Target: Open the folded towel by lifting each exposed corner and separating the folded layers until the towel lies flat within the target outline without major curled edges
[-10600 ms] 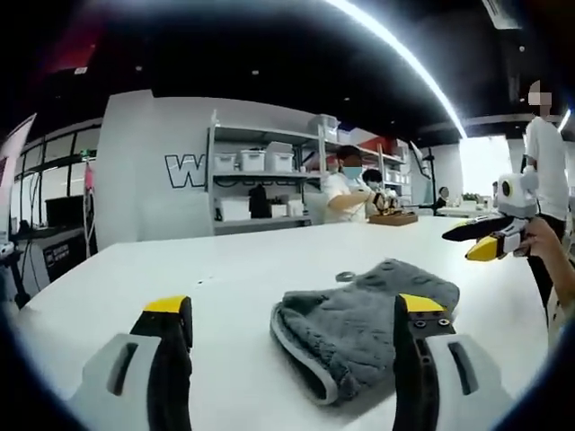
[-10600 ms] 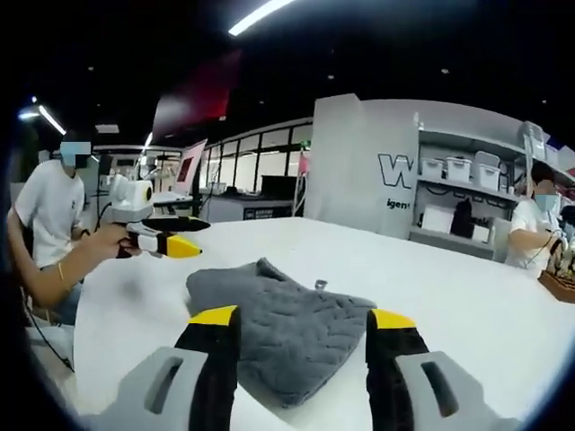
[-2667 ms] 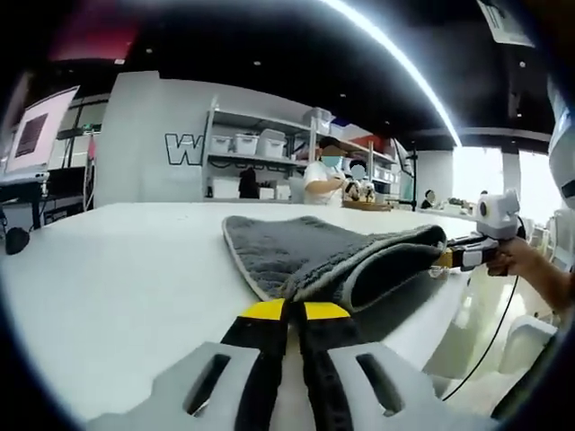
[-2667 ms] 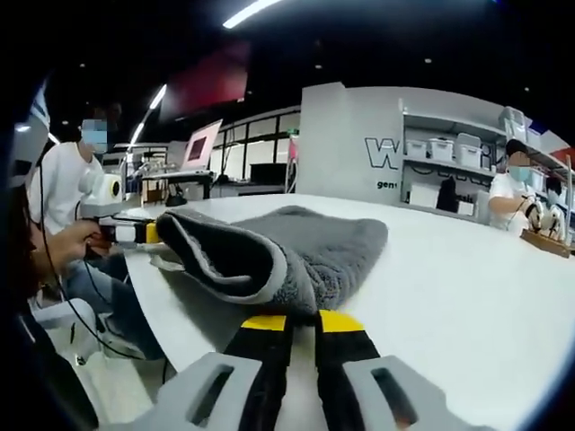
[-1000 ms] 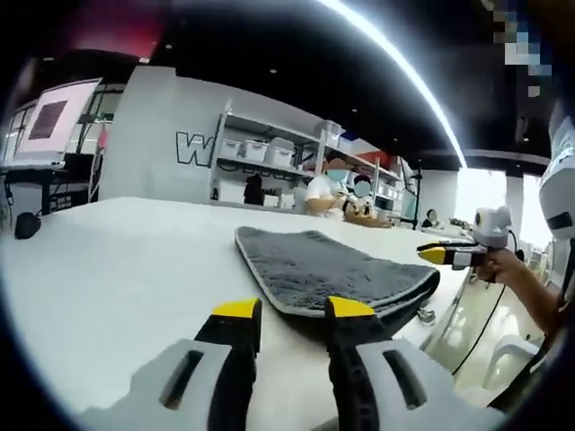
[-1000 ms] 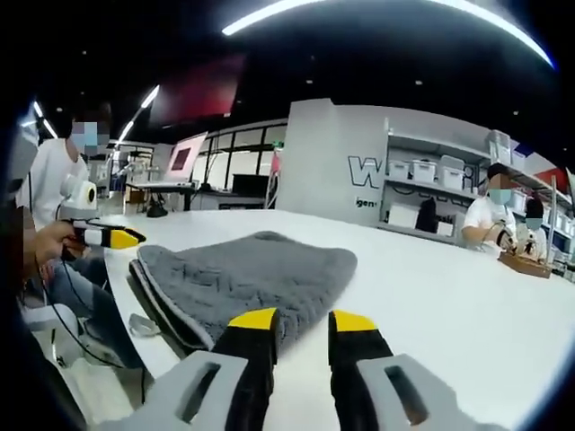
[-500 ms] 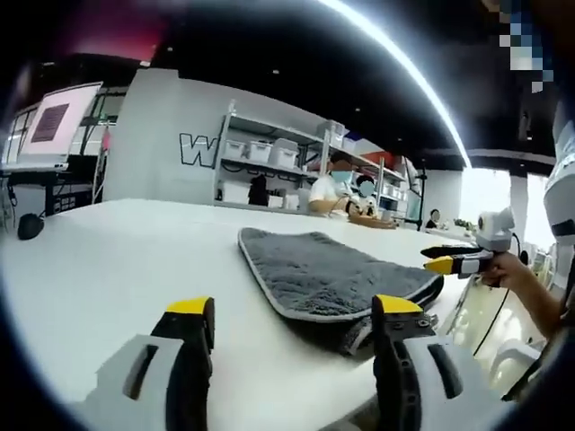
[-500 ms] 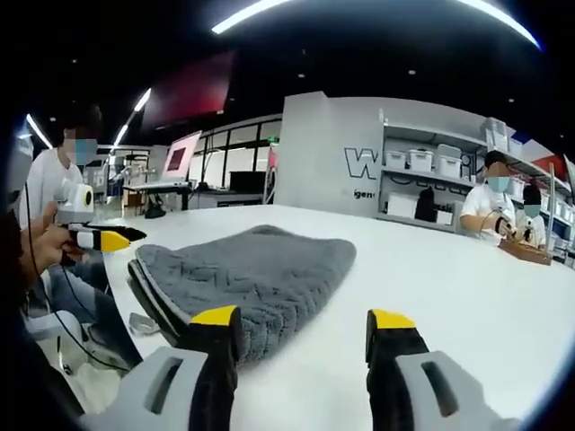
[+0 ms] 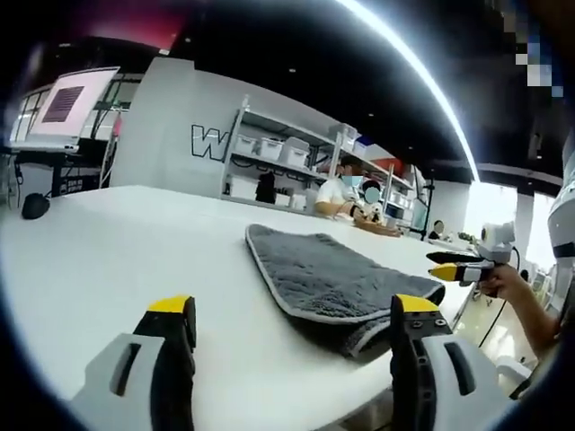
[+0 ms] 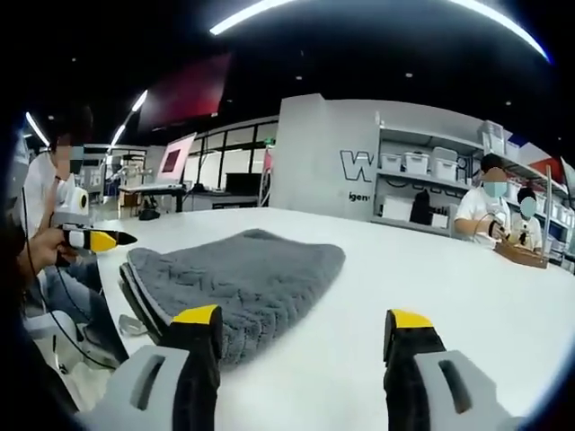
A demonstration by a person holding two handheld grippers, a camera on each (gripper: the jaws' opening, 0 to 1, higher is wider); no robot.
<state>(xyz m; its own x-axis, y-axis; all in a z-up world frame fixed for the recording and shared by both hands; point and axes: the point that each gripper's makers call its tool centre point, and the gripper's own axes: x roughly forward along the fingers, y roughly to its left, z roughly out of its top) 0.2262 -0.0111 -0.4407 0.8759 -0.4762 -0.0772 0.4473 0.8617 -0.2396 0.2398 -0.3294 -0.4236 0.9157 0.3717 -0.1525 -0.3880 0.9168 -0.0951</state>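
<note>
at the bottom of the left gripper view my left hand-held gripper (image 9: 292, 314) stands with its yellow-tipped jaws spread wide and nothing between them, low over the white tabletop (image 9: 135, 242). i hold it level and short of the cloth, i judge, so it can slide toward an edge without dragging the pile. just past the jaws, toward the lower right of that frame, the grey towel (image 9: 332, 278) lies with a lighter hem; one layer sits on another at its near corner, so i judge it is not yet fully opened. no target outline is visible to me on the tabletop.

at the bottom of the right gripper view my right hand-held gripper (image 10: 305, 328) is likewise open and empty, its left jaw just in front of the towel's (image 10: 238, 274) stacked edge at centre left, a fair place to catch the upper layer. further off, my other hand-held gripper shows at each frame's side. at the back stand shelves with bins (image 9: 269, 148), and people (image 10: 481, 211) sit at another table.
</note>
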